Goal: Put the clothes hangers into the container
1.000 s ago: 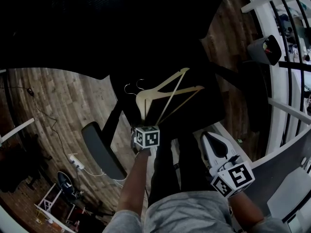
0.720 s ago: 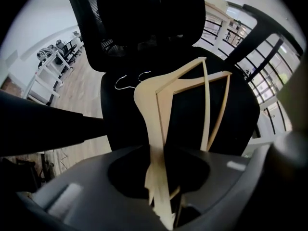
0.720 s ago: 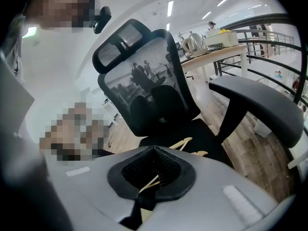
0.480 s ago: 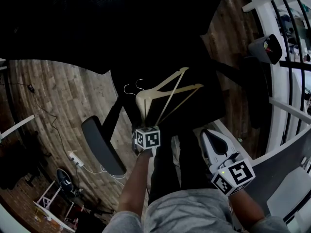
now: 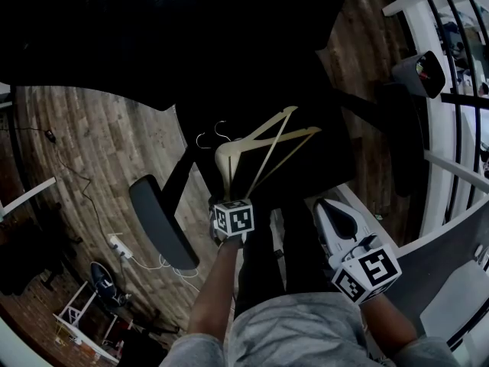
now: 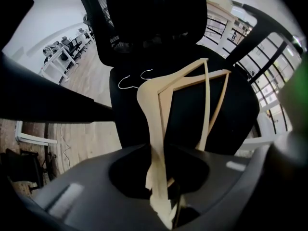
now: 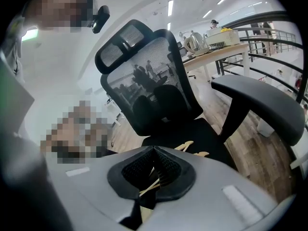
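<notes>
Over dim chair (image 5: 321, 167), left gripper (image 6: 166, 214) jaws just tightening around hangers (image 6: 153, 124), ends hidden, right gripper (image 5: 322, 206) pinched together.

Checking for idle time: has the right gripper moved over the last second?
No. The right gripper keeps its place beside the white ledge; the gap between them looks unchanged in the head view.

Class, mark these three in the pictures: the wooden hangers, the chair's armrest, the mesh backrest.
wooden hangers (image 6: 150, 105), left gripper view, on the pale shoulder bend.
armrest (image 5: 162, 232), head view, middle of the dark pad.
mesh backrest (image 7: 144, 85), right gripper view, centre of the mesh.
</notes>
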### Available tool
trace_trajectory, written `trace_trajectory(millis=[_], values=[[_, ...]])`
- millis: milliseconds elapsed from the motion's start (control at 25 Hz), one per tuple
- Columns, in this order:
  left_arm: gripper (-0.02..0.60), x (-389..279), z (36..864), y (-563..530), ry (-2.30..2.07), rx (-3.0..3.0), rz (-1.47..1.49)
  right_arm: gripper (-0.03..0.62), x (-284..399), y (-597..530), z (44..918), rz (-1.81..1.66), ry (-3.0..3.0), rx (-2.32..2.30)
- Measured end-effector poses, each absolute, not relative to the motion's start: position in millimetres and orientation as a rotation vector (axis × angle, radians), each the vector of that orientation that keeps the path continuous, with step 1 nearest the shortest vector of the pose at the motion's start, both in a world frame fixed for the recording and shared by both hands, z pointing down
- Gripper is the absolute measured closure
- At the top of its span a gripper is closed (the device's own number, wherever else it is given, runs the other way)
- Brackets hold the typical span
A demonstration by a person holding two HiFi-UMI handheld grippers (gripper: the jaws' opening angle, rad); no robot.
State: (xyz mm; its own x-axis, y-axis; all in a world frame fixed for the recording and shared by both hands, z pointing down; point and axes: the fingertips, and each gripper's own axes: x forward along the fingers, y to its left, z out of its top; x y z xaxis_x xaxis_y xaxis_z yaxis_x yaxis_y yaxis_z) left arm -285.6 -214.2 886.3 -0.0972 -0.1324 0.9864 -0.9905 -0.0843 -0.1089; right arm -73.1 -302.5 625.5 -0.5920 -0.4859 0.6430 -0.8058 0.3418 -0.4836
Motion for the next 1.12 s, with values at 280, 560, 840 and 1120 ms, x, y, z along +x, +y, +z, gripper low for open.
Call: trace_trajectory(millis=[280, 560, 840, 1120], values=[[0.489, -261, 878, -204, -1.306, 1.341, 1.199, 0.595, -74, -301, 626, 1.145, -2.222, 1.138], [0.486, -253, 894, -215, -1.307, 1.323, 1.205, 0.595, -71, -298, 630, 1.154, -2.215, 1.142], [0.489, -246, 916, -235, -1.278, 1.281, 1.138, 0.595, -66, -302, 638, 1.165, -2.192, 1.153], [0.506, -247, 919, -237, -1.345, 1.241, 1.141, 0.595, -60, -302, 638, 1.166, -2.181, 1.176]])
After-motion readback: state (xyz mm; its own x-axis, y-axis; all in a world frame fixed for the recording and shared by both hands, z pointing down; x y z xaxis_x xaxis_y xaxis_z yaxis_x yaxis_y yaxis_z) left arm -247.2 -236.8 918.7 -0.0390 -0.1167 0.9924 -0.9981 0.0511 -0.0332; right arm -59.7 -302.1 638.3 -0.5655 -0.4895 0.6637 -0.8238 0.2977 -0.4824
